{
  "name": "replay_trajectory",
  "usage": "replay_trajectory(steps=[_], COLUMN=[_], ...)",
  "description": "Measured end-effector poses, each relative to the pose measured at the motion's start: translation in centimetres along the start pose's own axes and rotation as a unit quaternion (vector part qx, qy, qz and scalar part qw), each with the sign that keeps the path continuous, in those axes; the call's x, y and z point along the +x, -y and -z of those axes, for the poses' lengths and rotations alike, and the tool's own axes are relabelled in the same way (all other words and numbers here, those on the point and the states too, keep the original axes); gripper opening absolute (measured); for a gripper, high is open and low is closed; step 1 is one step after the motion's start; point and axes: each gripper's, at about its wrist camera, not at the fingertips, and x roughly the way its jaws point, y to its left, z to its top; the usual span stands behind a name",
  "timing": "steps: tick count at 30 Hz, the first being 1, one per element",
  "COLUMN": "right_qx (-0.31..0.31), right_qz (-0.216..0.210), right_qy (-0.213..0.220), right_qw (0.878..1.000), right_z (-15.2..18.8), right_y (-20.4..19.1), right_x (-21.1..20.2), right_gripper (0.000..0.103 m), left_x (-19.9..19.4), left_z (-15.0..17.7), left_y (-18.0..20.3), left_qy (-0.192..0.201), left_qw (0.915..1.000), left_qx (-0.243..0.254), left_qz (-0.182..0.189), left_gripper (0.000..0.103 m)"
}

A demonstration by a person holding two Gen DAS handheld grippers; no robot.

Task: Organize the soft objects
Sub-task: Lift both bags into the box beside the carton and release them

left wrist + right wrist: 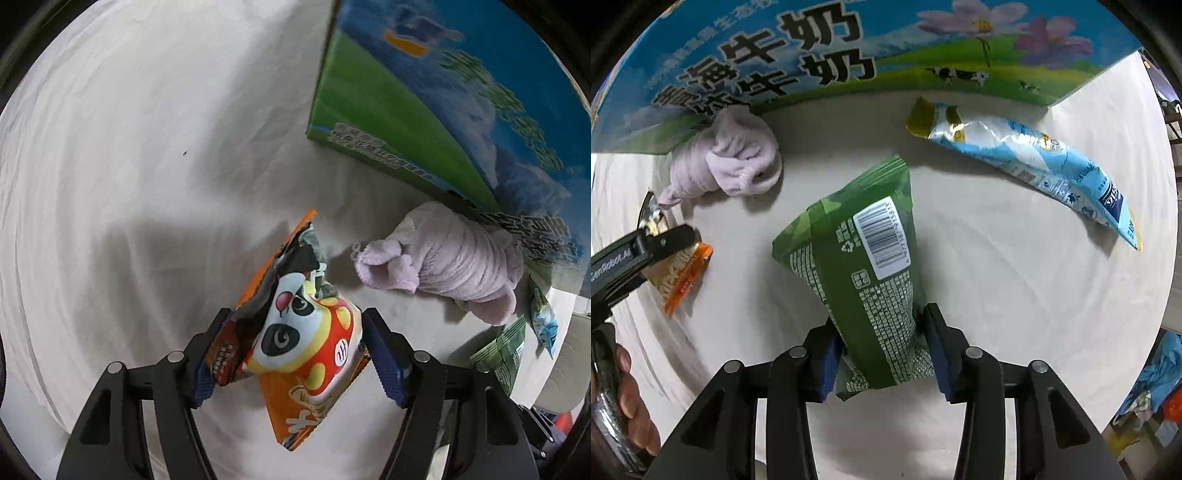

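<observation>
Left wrist view: the left gripper (291, 354) pinches the orange panda snack bag (295, 332); the right gripper (882, 354) pinches the green packet (860, 273). The milk carton box (812, 55) stands ahead; lift both clear, keep grips light to avoid crushing

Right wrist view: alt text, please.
The right tool grips a green snack bag above a white cloth. Behind lie a blue pouch, a lilac plush toy and a milk carton box.
</observation>
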Motion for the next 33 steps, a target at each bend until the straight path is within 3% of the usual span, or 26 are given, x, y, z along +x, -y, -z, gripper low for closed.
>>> replay_trajectory(steps=[4, 13, 20, 33], right_qx=[-0.006, -0.016, -0.018, -0.009], right_qz=[0.010, -0.001, -0.019, -0.071], right_qy=[0.005, 0.028, 0.070, 0.139], right_qw=[1.000, 0.999, 0.997, 0.988], right_z=[0.7, 3.1, 4.7, 6.2], right_y=[-0.1, 0.3, 1.8, 3.1], right_x=[-0.1, -3.6, -8.8, -18.3], right_gripper=[0.040, 0.033, 0.032, 0.031], left_x=[-1.2, -4.5, -11.0, -22.1], left_z=[1.2, 5.6, 8.2, 9.0], left_y=[0.6, 3.7, 6.9, 6.5], left_qy=[0.008, 0.029, 0.086, 0.147], left_qw=[0.9997, 0.9965, 0.9886, 0.9768], left_qx=[0.023, 0.074, 0.122, 0.153], left_qz=[-0.009, -0.026, -0.020, 0.027], left_gripper=[0.054, 0.054, 0.054, 0.054])
